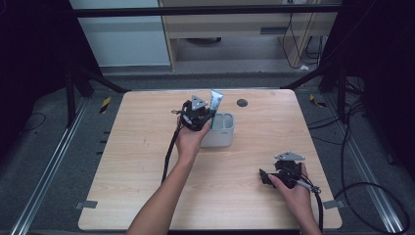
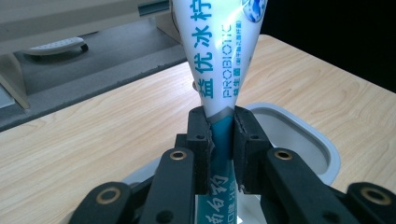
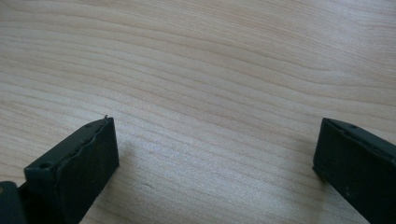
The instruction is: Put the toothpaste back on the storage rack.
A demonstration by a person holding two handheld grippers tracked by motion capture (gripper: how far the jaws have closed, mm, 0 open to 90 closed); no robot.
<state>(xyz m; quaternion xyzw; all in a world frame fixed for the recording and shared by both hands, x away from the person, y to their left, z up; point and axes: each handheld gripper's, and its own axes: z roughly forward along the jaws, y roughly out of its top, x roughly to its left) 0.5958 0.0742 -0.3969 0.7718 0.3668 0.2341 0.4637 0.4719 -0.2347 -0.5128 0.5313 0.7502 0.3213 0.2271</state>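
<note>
The left gripper has its jaws clamped on the narrow teal part of a toothpaste tube, which stands upright over the open white holder near the middle of the wooden table, the broad crimped end uppermost. The tube looks light, soft-walled and glossy, so it may buckle or slip if pinched on its flat upper part; the firmer narrow section where it is held seems the better grip. The right gripper rests apart near the table's right edge, jaws spread wide and holding nothing.
</note>
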